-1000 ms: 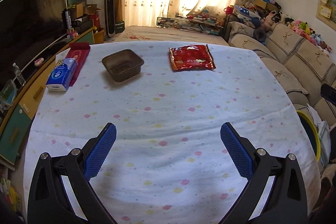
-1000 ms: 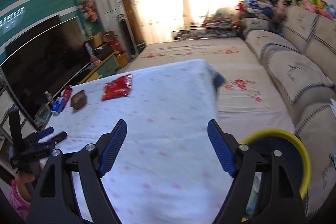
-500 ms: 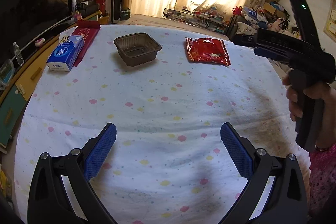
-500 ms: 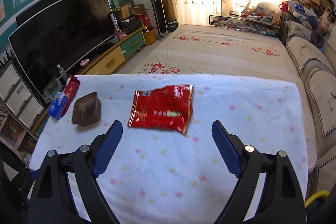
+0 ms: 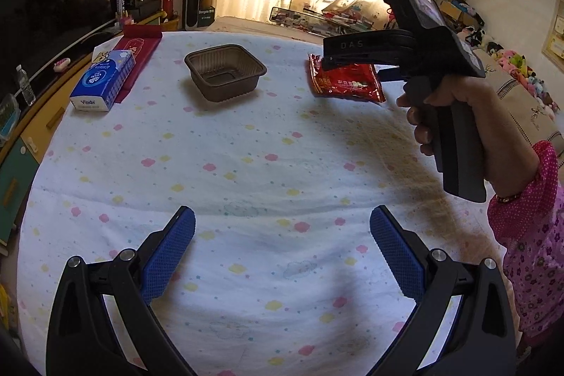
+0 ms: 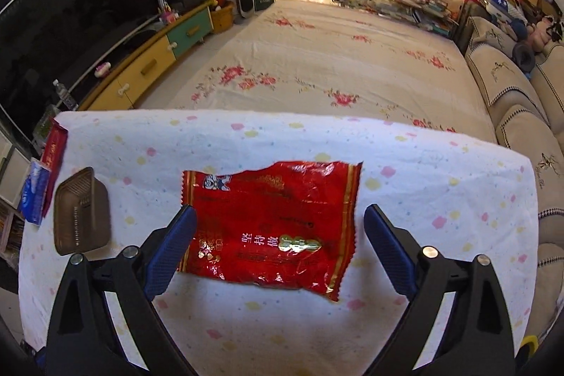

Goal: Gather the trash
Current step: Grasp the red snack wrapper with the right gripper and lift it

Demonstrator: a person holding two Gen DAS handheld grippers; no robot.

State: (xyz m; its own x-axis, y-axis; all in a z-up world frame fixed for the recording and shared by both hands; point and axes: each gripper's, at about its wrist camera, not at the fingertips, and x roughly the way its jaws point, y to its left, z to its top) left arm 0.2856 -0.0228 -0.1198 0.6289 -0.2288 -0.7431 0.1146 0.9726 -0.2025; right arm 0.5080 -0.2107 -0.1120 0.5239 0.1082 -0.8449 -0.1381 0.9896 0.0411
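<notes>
We have the flat red foil snack wrapper (image 6: 271,228) lying on the white tablecloth with pastel dots (image 6: 440,199), toward the far right part of the table; top edge torn open, so it looks empty. Our right gripper (image 6: 278,235) hangs just over it, blue pads spread wide, wrapper framed between them, nothing pinched yet. In the left wrist view the same right gripper (image 5: 326,57) covers the wrapper's (image 5: 347,83) near-left corner; we can't tell if it touches.

Our left gripper (image 5: 282,247) is also released, jaws wide apart, over bare cloth on the near side, well away from any trash.

Handling, as we judge it: the wrapper is very light, thin, crinkly, slick foil. It lies flat, so there is no body to squeeze; the pads would likely slide on it or drag the soft cloth up with it. Best hold looks like an edge — the serrated right seam or the torn top edge, where the film lifts a bit. Tilt one pad under, pinch firmly; it can't break.

The brown plastic food tray (image 5: 225,73), a shallow ribbed rectangle, sits left of the wrapper, well apart. Probably light too, semi-stiff, and its rim wall is the obvious grip point. The blue tissue pack (image 5: 104,80) and a dark red flat box (image 5: 135,51) beside it lie at the left table edge.
</notes>
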